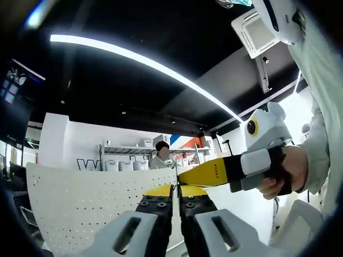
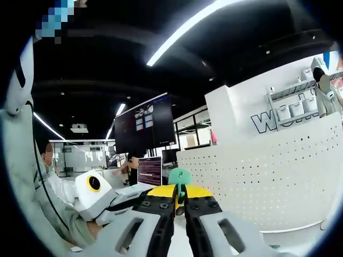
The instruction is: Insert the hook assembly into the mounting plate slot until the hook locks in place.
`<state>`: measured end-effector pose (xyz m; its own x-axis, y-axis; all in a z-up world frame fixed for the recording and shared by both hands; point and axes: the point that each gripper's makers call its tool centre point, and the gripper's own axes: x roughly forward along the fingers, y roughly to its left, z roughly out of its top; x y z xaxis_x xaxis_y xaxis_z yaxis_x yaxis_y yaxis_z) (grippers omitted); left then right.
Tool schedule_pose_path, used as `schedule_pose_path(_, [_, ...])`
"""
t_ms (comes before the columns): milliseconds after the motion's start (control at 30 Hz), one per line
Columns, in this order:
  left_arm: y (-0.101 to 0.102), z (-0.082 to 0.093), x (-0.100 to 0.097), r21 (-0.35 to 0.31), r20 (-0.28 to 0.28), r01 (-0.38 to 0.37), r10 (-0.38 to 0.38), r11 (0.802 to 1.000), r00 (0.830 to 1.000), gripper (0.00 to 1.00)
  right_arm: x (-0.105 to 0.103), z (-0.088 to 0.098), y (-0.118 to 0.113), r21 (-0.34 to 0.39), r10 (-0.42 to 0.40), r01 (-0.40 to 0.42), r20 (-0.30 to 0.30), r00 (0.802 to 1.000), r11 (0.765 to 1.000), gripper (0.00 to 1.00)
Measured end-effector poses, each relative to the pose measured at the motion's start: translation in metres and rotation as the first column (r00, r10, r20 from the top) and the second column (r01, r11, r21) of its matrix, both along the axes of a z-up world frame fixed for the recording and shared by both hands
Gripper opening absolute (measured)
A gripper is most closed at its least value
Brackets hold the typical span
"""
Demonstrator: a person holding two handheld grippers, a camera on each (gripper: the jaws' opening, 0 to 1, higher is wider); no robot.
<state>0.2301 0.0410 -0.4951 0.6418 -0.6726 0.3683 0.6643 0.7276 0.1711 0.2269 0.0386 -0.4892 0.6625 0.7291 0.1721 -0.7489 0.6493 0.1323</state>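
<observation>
L gripper (image 1: pixel 176 188): jaws together at the yellow tips in the left gripper view, nothing seen between them, so closed and empty as far as the view shows. Just above its tips the R gripper (image 1: pixel 185 178) comes in from the right side, yellow tip almost touching them, held by a hand (image 1: pixel 284 174) in a black strap, pale sleeve (image 1: pixel 321 107) behind.

R gripper in the right gripper view: jaws nearly together, pinching a green hook piece (image 2: pixel 179 179) that sticks up between the yellow tips; rounded green head above, stem down in the gap. So it's gripping the hook assy. L gripper body (image 2: pixel 99 195), white w/ yellow ring, sits low left in that view, beside the R jaws.

Beyond the tips: white perforated panel (image 1: pixel 91 203), curved, dotted w/ small holes, standing upright behind both grippers; can't tell if hook touches it. Farther back: white wall w/ shelf of white bins (image 1: pixel 126 163), person (image 1: pixel 161 156) standing by it. Dark monitor (image 2: pixel 144 128) and laptop screen (image 2: pixel 150 171) on the other side. Black ceiling w/ long light strip (image 1: pixel 144 64).
</observation>
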Motion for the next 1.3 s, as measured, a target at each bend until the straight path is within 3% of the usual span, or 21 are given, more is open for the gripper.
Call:
schedule_pose_path(367, [0.000, -0.002, 0.000, -0.008, -0.015, 0.004, -0.004, 1.000, 1.000, 0.04, -0.002, 0.000, 0.002, -0.042, -0.015, 0.017, 0.053, 0.998, 0.999, 0.01])
schedule_pose_path(867, [-0.001, -0.011, 0.005, 0.016, -0.048, -0.003, 0.004, 1.000, 0.999, 0.06, 0.003, -0.003, -0.001, -0.053, -0.033, 0.036, 0.051, 0.998, 0.998, 0.01])
schedule_pose_path(1100, [0.002, -0.018, 0.008, 0.025, -0.073, -0.017, 0.019, 1.000, 0.997, 0.13, 0.006, -0.004, -0.004, -0.060, -0.042, 0.045, 0.056, 0.998, 0.997, 0.01])
schedule_pose_path(1300, [0.007, -0.026, 0.011, 0.037, -0.097, -0.041, 0.045, 0.998, 0.994, 0.22, 0.013, -0.012, -0.009, -0.053, -0.062, 0.063, 0.022, 0.998, 0.997, 0.01])
